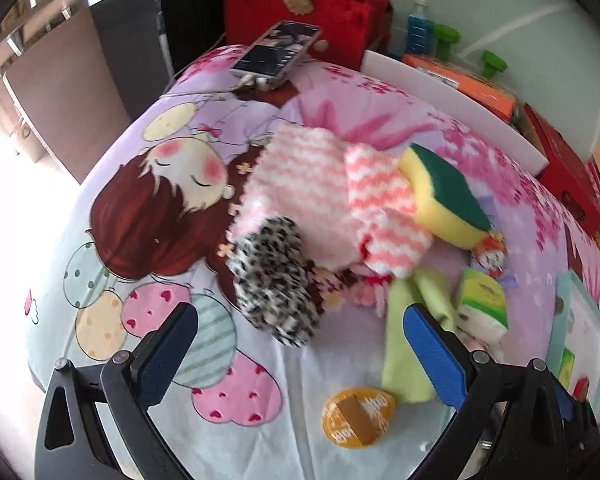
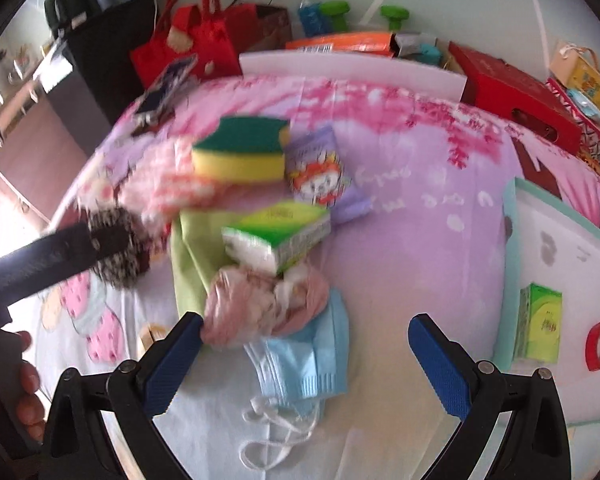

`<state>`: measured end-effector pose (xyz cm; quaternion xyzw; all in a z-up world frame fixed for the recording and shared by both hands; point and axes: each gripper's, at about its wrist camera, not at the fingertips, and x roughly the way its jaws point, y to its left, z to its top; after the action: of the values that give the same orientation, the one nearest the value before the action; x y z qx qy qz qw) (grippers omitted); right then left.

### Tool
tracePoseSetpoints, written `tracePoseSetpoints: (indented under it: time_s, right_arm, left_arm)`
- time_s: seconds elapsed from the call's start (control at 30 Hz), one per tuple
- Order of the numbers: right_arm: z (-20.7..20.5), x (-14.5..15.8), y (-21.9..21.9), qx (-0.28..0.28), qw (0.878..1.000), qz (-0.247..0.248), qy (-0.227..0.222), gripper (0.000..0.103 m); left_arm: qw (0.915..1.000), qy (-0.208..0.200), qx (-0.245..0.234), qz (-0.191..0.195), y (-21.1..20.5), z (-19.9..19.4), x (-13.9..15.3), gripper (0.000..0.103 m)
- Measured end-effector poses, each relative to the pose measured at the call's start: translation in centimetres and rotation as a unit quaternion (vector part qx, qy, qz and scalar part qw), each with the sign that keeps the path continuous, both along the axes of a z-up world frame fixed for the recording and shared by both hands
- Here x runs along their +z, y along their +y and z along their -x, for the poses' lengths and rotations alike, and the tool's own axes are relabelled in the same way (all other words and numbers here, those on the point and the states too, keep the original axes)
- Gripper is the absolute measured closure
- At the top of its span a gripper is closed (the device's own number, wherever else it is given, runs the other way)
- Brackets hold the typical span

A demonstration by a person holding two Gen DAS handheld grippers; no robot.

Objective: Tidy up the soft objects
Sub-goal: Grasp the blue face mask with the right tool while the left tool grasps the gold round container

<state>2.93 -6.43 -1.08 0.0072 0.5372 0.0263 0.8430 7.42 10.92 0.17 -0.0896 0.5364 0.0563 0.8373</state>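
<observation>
A leopard-print plush (image 1: pixel 276 284) lies on the cartoon bedsheet, just ahead of my open left gripper (image 1: pixel 300 328). Behind it are two pink-and-white striped fuzzy cloths (image 1: pixel 300 184) and a yellow-green sponge (image 1: pixel 444 196). A light green cloth (image 1: pixel 408 340) lies by the left gripper's right finger, beside a green tissue pack (image 1: pixel 482 300). My right gripper (image 2: pixel 304 340) is open above a blue face mask (image 2: pixel 304 360) and a crumpled pink bag (image 2: pixel 256 304). The sponge (image 2: pixel 240 152), tissue pack (image 2: pixel 276 236) and a purple tissue pack (image 2: pixel 320 172) lie further ahead.
A white tray (image 2: pixel 560 240) with a teal rim at the right holds a green pack (image 2: pixel 540 320) and a red tape roll (image 2: pixel 598 344). A phone (image 1: pixel 276 50), red bag (image 1: pixel 312 8) and red box (image 2: pixel 512 92) line the far side. A yellow round item (image 1: pixel 356 416) lies near.
</observation>
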Motion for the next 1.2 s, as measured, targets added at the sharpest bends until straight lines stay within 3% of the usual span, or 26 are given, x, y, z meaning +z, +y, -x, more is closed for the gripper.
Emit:
tracePoseSetpoints:
  time_s: [0.17, 0.3, 0.43, 0.57, 0.83, 0.97, 1.07, 1.2]
  right_arm:
    - [0.5, -1.9, -0.3, 0.002, 0.999, 0.001, 0.037, 0.0]
    - [1.0, -2.0, -0.3, 0.008, 0.999, 0.01, 0.036, 0.003]
    - [0.9, -3.3, -0.4, 0.01, 0.998, -0.002, 0.058, 0.019]
    - [0.8, -3.9, -0.7, 0.006, 0.998, 0.006, 0.065, 0.029]
    - [1.1, -4.0, -0.7, 0.014, 0.998, 0.015, 0.065, 0.048]
    - [1.6, -4.1, -0.5, 0.026, 0.997, 0.018, 0.064, 0.059]
    - [1.7, -4.0, -0.4, 0.027, 0.998, 0.017, 0.063, 0.065]
    - [1.7, -3.9, -1.0, 0.017, 0.998, 0.003, 0.062, 0.074]
  left_arm:
    - [0.9996, 0.012, -0.026, 0.006, -1.4, 1.3, -0.5, 0.001]
    - [0.9988, 0.023, -0.043, 0.0, -2.3, 2.4, -1.1, 0.001]
    - [0.9972, 0.043, -0.06, -0.011, -3.0, 3.3, -2.3, 0.001]
    - [0.9954, 0.058, -0.075, -0.015, -3.7, 4.0, -3.2, 0.002]
    - [0.9936, 0.067, -0.086, 0.029, -4.0, 5.1, -4.1, 0.02]
    - [0.9916, 0.076, -0.089, 0.054, -4.1, 5.5, -4.5, 0.041]
    - [0.9908, 0.079, -0.096, 0.054, -4.3, 5.4, -4.6, 0.052]
    - [0.9907, 0.084, -0.101, 0.034, -5.2, 5.1, -5.0, 0.053]
